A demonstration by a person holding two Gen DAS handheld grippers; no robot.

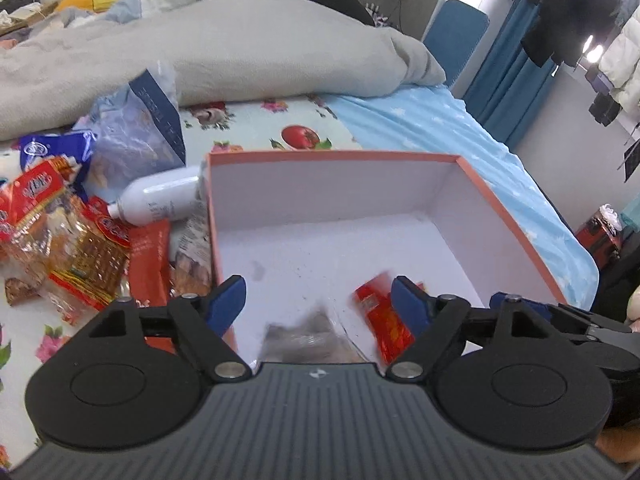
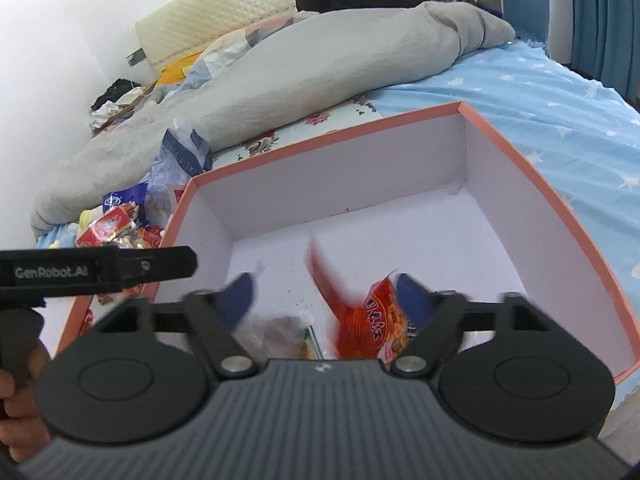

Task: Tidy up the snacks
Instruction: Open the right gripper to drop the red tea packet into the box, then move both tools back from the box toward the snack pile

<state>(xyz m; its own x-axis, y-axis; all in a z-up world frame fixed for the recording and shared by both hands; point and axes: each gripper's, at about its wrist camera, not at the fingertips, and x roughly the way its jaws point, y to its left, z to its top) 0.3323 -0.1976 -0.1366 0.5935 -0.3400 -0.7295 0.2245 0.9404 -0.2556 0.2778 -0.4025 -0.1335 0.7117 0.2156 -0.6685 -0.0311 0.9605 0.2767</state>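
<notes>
Both the left gripper (image 1: 318, 300) and right gripper (image 2: 324, 300) gape empty over the box (image 1: 508, 216); the red snack packets (image 2: 368, 320) at lower centre look light, crinkly and slippery, so pinch a sealed edge.

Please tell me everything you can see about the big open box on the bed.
The box is wide, shallow and lidless, apparently cardboard, salmon-pink outside and along the rim, white inside. It rests flat on the bed sheet. Its floor shows dark crumbs and holds a red snack packet and a blurred clear one. A white bottle touches its left wall.

tongs (image 1: 318, 300): black housing | blue fingertips (image 1: 228, 300) | silver pivot screws
</notes>
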